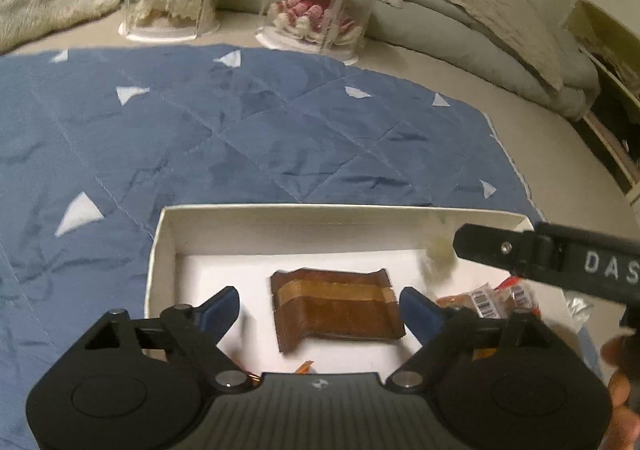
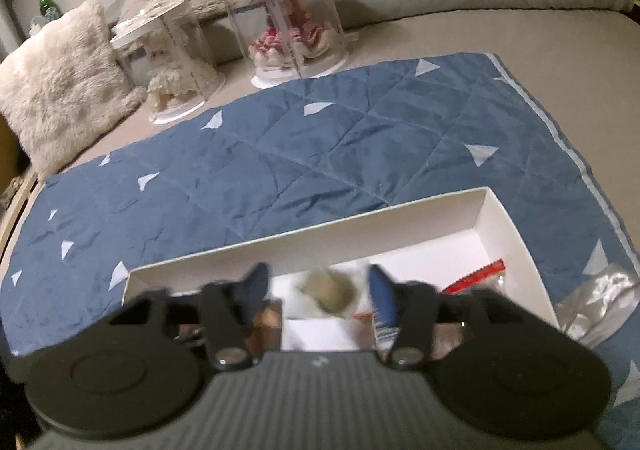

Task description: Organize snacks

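My left hand-held gripper [image 1: 320, 308] is apart, brown snack packet [image 1: 336, 308] lying loose between the pads on the floor of the white box [image 1: 160, 250]. My right hand-held gripper [image 2: 318, 292] is apart too, blurred pale snack [image 2: 330, 290] between its tips, not clamped. Box sits on the blue quilt [image 1: 200, 130] on the bed. Risk: both grippers crowd one box; they could knock each other or shove the box.

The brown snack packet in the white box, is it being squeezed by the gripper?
No, the brown packet lies flat in the box with the left gripper open around it.
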